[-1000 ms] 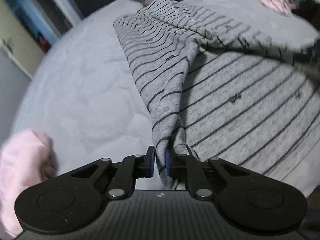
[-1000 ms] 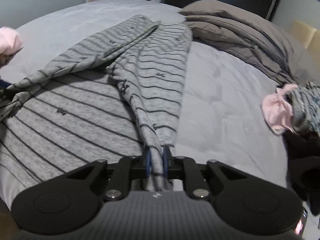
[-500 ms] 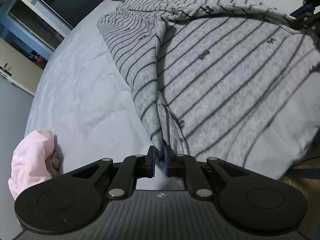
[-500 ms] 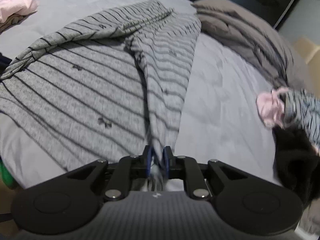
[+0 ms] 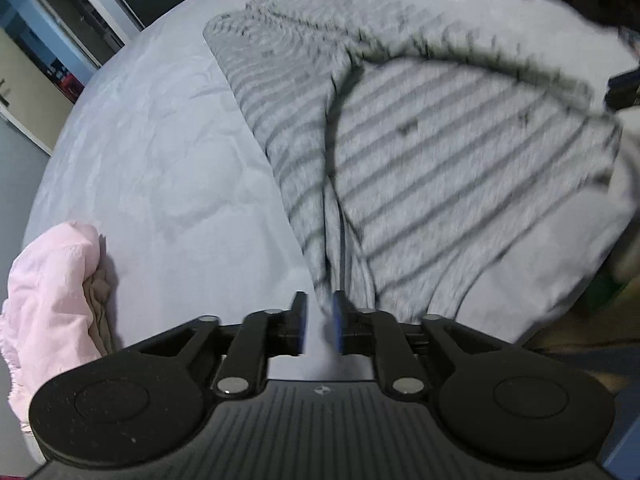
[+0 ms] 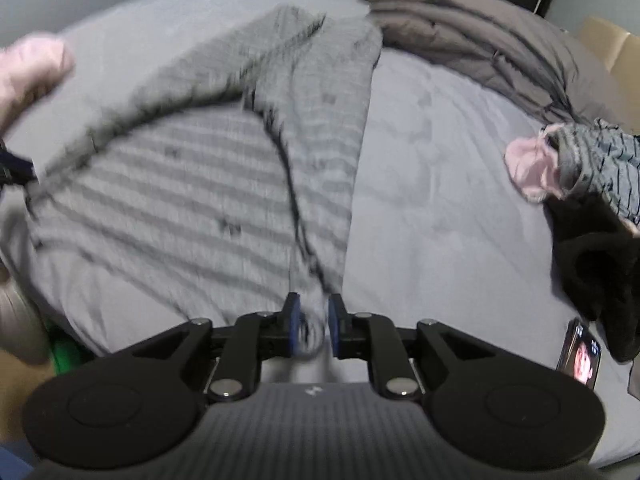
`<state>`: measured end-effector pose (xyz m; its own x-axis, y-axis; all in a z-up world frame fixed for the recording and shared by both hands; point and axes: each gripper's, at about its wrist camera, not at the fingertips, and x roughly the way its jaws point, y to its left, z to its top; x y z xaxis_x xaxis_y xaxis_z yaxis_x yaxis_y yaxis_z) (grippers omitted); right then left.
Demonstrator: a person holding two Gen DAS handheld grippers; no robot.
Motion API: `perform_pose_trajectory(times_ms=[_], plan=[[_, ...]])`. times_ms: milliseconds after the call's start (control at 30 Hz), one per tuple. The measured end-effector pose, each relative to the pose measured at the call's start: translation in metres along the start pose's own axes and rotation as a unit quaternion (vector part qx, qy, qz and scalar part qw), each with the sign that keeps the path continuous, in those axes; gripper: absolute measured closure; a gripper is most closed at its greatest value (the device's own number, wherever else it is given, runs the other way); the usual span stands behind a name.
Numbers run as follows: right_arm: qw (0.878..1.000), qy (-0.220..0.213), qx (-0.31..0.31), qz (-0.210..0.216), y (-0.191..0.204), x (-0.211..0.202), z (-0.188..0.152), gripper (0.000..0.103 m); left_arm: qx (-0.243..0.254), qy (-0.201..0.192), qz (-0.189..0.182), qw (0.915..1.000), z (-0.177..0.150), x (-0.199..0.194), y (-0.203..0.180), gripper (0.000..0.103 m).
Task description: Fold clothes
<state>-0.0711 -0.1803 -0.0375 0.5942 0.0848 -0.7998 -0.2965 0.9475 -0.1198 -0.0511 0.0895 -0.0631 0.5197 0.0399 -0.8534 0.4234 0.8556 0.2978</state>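
A grey shirt with dark stripes (image 5: 440,168) lies spread on the bed, both sleeves folded in over its body; it also shows in the right wrist view (image 6: 192,192). My left gripper (image 5: 320,322) stands slightly open at the shirt's near left corner, the cloth just ahead of its fingertips and none clearly between them. My right gripper (image 6: 311,326) is slightly open at the near right corner, with a bit of the hem loose between its jaws. Both views are blurred by motion.
The grey bed sheet (image 5: 168,168) runs left of the shirt. A pink garment (image 5: 52,300) lies at the near left. A brown duvet (image 6: 480,40) is at the back. A pile of pink, striped and black clothes (image 6: 580,184) and a phone (image 6: 580,356) lie to the right.
Both grippers were shut on the shirt's lower corners; now both have opened a little and let the cloth go. The shirt has settled flatter on the bed.
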Motion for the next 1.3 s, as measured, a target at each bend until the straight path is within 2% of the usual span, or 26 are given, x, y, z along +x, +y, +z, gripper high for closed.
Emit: perform_pose_trajectory(times_ms=[33,100,267,367,533,567,600,633,733,800,900,1100,1300], plan=[[1.000,-0.011,0.007,0.004,-0.003,-0.004,0.006,0.063,-0.012,-0.009,-0.010,0.9998,0.006,-0.006,0.007,0.076],[0.999,-0.026,0.020,0.017,-0.014,-0.007,0.022,0.061,-0.026,-0.020,-0.025,0.9991,0.027,0.001,0.023,0.059],[0.996,-0.038,0.040,0.065,-0.039,0.006,0.072,0.061,-0.061,-0.048,-0.062,0.9950,0.078,0.017,0.065,0.055],[0.995,-0.037,0.034,0.086,-0.053,0.021,0.105,0.059,-0.082,-0.065,-0.084,0.9910,0.109,0.027,0.090,0.046],[0.993,-0.026,0.017,0.111,-0.076,0.061,0.158,0.056,-0.116,-0.092,-0.121,0.9815,0.160,0.043,0.132,0.046],[0.992,-0.027,0.019,0.118,-0.082,0.071,0.168,0.053,-0.123,-0.097,-0.128,0.9792,0.170,0.047,0.140,0.046],[0.992,-0.028,0.021,0.124,-0.087,0.082,0.178,0.043,-0.123,-0.096,-0.133,0.9789,0.179,0.058,0.146,0.046],[0.992,-0.029,0.023,0.123,-0.091,0.095,0.188,0.038,-0.122,-0.094,-0.137,0.9785,0.187,0.070,0.153,0.046],[0.994,-0.017,0.021,0.110,-0.098,0.136,0.213,0.040,-0.118,-0.094,-0.147,0.9775,0.209,0.107,0.165,0.046],[0.994,-0.009,0.023,0.106,-0.101,0.165,0.227,0.040,-0.108,-0.091,-0.141,0.9798,0.225,0.135,0.170,0.046],[0.990,-0.011,0.047,0.134,-0.111,0.207,0.249,0.038,-0.099,-0.082,-0.126,0.9837,0.247,0.173,0.175,0.046],[0.981,-0.006,0.109,0.162,-0.136,0.280,0.297,0.038,-0.170,-0.083,-0.164,0.9682,0.283,0.238,0.214,0.046],[0.977,-0.016,0.129,0.168,-0.152,0.327,0.332,0.039,-0.164,-0.091,-0.171,0.9671,0.306,0.272,0.231,0.046]])
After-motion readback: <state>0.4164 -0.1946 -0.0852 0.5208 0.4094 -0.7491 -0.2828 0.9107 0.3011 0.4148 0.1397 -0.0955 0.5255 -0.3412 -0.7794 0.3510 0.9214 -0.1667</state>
